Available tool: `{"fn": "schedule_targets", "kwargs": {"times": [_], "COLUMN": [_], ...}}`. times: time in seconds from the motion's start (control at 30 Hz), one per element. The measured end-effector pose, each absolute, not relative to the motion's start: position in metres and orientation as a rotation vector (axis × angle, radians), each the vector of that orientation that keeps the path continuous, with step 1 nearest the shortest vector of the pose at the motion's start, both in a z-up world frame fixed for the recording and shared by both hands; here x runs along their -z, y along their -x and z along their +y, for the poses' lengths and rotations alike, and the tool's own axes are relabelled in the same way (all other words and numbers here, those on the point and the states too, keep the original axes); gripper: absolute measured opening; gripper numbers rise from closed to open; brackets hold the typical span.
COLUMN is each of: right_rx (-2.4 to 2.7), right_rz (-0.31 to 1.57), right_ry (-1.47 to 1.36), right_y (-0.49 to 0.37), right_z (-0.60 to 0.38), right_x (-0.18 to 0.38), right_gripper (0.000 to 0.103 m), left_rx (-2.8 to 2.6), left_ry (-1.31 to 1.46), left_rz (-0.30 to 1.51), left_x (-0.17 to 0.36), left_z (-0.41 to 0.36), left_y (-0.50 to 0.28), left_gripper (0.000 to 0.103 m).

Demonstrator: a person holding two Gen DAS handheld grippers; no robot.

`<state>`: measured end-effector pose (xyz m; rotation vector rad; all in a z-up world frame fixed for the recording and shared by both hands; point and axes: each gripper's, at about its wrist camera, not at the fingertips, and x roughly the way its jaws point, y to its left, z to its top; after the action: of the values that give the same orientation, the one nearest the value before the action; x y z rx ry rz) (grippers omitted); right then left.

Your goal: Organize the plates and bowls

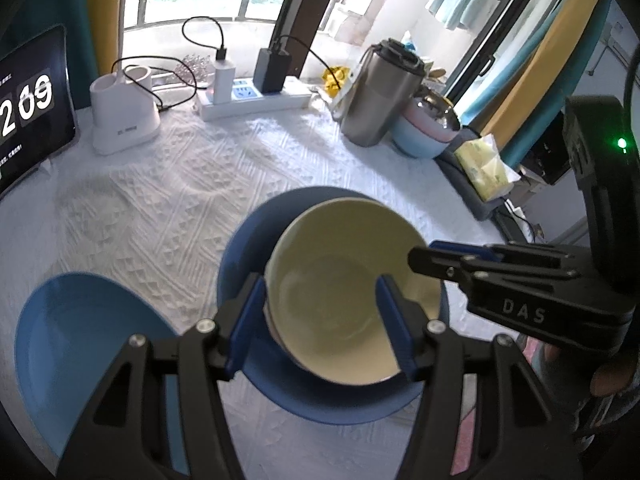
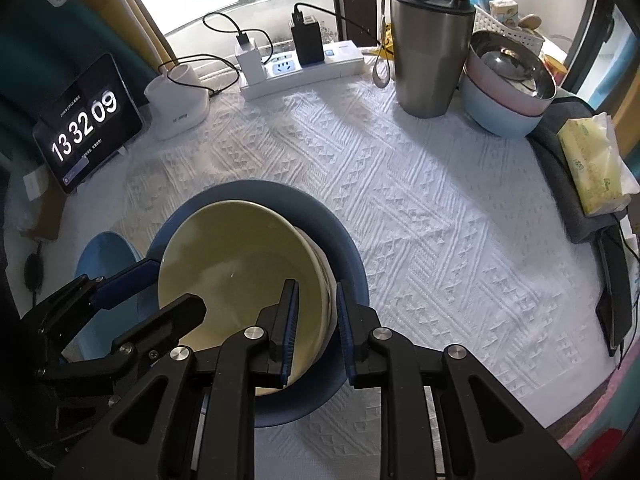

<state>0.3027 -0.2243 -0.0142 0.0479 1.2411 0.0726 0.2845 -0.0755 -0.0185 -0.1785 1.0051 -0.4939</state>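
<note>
Each camera sits just behind its own fingers, looking forward and down at close range toward the window. Both views share the cream bowl [image 1: 340, 284] [image 2: 240, 276] inside the dark blue plate [image 1: 248, 240] [image 2: 344, 252], seen from opposite sides, and each shows the other gripper's fingers alongside.

Bowl [image 2: 240, 264] sits in plate [image 2: 344, 256] near table's [image 2: 420, 220] front edge; second plate [image 1: 80, 340] just left. Behind: clock tablet [image 2: 88, 124] far left, power strip [image 2: 304, 72] centre, tumbler [image 2: 428, 56] and stacked bowls [image 2: 504, 92] right.
</note>
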Motion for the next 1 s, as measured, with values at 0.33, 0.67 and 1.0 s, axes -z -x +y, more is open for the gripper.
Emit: {"fn": "schedule_targets", "kwargs": {"times": [0.33,0.67,1.0], "right_rx": [-0.069,-0.082,-0.107], "right_rz": [1.197,1.124,1.027], "right_ry": [-0.054,-0.068,-0.004], "right_y": [-0.298,-0.290,-0.282], "right_z": [-0.232,-0.245,-0.264], "right_x": [-0.003,-0.021,-0.028], "right_gripper": [0.021,0.029,0.031], "left_rx": [0.494,0.474,0.409], "left_ry": [0.179,0.206,0.177], "left_rz": [0.889,0.878,0.817], "left_x": [-0.011,-0.015,-0.013], "left_z": [-0.064,-0.053,-0.039], "left_y": [-0.277,-0.283,-0.275], "left_gripper": [0.059,0.059,0.059]}}
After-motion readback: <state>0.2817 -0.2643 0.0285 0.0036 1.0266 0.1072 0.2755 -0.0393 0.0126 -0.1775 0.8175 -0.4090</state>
